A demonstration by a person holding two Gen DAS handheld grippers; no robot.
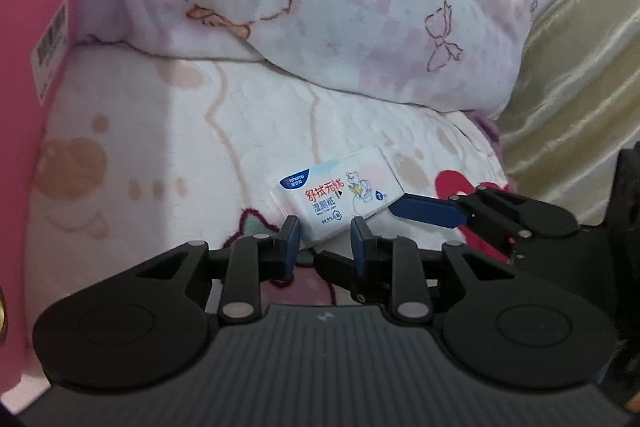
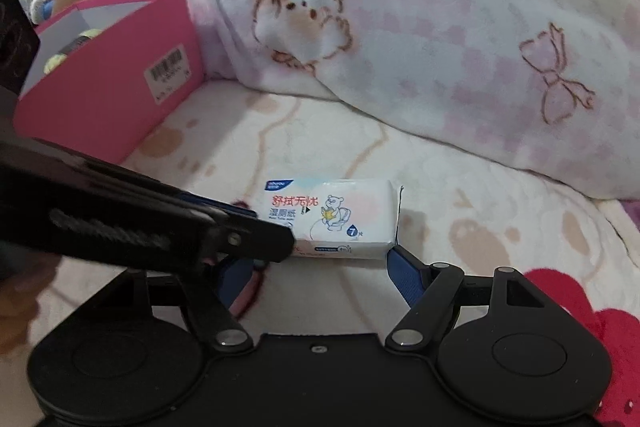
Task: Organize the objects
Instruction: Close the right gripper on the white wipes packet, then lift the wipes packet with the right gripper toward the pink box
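Your left gripper (image 1: 325,241) is clenched on the near corner of the wipes pack (image 1: 338,193), lying on the blanket (image 1: 160,147). Your right gripper (image 2: 320,267), released, brackets its near side; square both pads before squeezing. Farther left, the pink box (image 2: 120,99) holds yellowish round items.
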